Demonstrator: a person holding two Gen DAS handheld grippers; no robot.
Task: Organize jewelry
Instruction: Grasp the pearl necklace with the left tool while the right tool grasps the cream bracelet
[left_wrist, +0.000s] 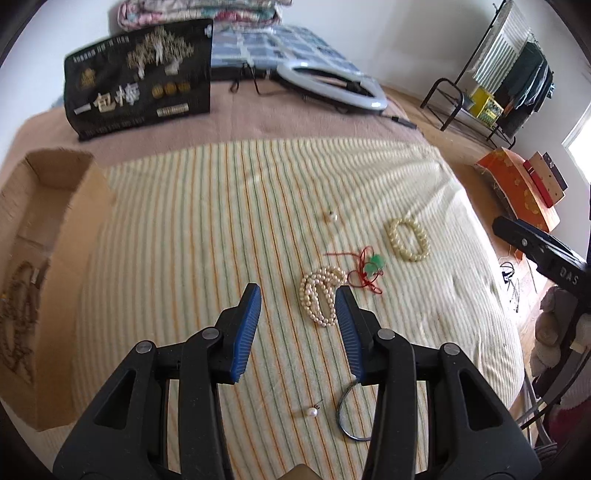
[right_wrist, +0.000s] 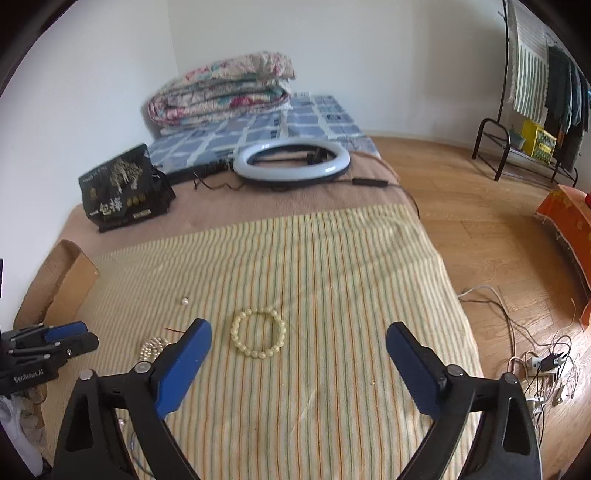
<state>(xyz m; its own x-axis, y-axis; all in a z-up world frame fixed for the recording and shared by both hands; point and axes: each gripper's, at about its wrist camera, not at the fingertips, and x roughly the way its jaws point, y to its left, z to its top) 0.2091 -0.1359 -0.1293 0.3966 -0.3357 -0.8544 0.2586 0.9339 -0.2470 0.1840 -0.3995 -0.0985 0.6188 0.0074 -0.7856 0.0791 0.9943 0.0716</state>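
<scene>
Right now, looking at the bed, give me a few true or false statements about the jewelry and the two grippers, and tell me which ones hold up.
1. The left gripper is open and holds nothing. True.
2. The cream bead bracelet is clamped in the right gripper. False: it lies free on the striped blanket, and that gripper is open.
3. The red cord with the green pendant lies between the pearl strand and the cream bead bracelet. True.
4. The cardboard box holds nothing. False: brownish beaded strands lie in it.
5. The ring light stands upright. False: it lies flat.
</scene>
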